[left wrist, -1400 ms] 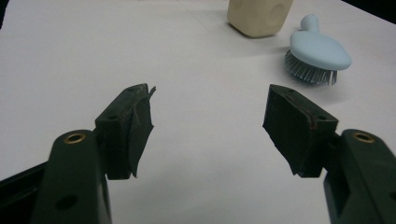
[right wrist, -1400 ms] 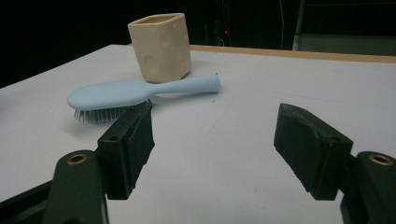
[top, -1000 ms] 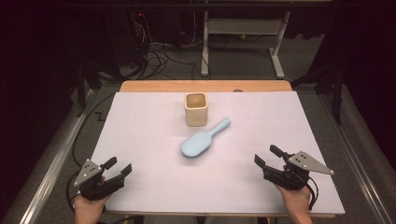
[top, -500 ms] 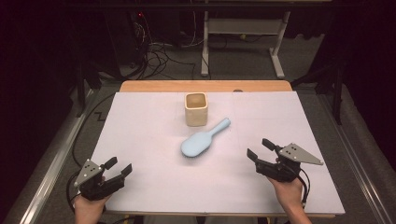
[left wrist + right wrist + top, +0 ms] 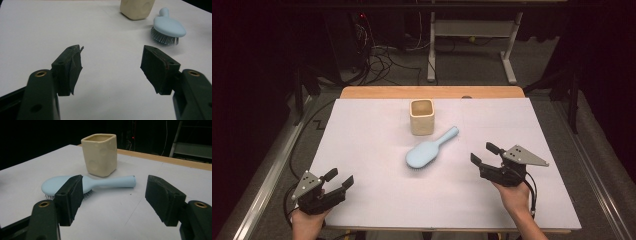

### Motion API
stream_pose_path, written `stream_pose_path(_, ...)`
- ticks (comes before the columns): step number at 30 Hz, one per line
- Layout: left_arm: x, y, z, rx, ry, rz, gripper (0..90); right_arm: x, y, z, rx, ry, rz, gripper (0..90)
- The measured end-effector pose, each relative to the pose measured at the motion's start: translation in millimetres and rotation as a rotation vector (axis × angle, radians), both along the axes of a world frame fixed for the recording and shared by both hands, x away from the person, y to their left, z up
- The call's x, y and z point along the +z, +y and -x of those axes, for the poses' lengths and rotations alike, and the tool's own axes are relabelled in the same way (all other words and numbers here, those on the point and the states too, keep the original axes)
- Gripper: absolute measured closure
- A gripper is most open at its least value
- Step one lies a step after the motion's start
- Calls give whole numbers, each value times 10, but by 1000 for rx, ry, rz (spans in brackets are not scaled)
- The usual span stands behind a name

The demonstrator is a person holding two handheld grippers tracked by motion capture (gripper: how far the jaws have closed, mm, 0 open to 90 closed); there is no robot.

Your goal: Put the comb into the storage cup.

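**Operator:** White sheeting covers the table [image 5: 362,130]; a bare wooden strip shows along its far edge, with dark floor and cables beyond. Report the hairbrush.

**Inspector:** The light blue hairbrush [image 5: 428,151] lies near the table's centre, bristles down. In the high view its long axis runs diagonally: the oval head points toward the near left, the handle toward the far right. The handle end lies just beside the cream square cup [image 5: 422,116], which stands upright toward the far edge. Whether brush and cup touch cannot be determined.

**Operator:** Right hand pose?

**Inspector:** The right gripper [image 5: 482,157] is held low over the sheet, to the right of the brush and apart from it, jaws aimed leftward at the head. In the right gripper view the brush [image 5: 87,183] lies crosswise beyond the jaws. Jaws are spread wide, nothing between them.

**Operator:** Left hand?

**Inspector:** The left gripper [image 5: 339,180] sits at the near left corner, well apart from the brush, aimed right and slightly away from the person. Jaws are released and empty.
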State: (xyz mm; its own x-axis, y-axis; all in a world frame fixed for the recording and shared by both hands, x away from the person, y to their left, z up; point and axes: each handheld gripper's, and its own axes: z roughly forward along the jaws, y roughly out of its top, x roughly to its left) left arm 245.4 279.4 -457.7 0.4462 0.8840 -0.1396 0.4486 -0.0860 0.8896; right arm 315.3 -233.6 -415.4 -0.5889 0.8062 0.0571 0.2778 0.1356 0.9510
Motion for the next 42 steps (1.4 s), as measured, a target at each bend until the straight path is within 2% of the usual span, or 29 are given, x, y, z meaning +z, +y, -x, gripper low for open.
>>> stream_pose_path(10,0,-2,-1,-2,1,-2,339,51,64,-173,-6,17,-18,321)
stream_pose_path(15,0,-5,-3,-4,1,-4,339,73,120,-276,-8,41,-2,320)
stream_pose_path(19,0,-3,-3,-3,1,-2,338,97,157,-365,-9,52,-8,333)
stream_pose_path(26,-2,-6,-9,-9,2,0,339,125,228,-491,-3,70,41,379)
stream_pose_path(29,-2,-11,-9,-10,2,-2,338,149,244,-554,-10,93,41,386)
stream_pose_path(37,-6,-13,-15,-13,5,0,339,157,324,-725,-21,115,27,379)
stream_pose_path(42,-4,-10,-14,-13,4,2,339,165,397,-833,-21,142,41,378)
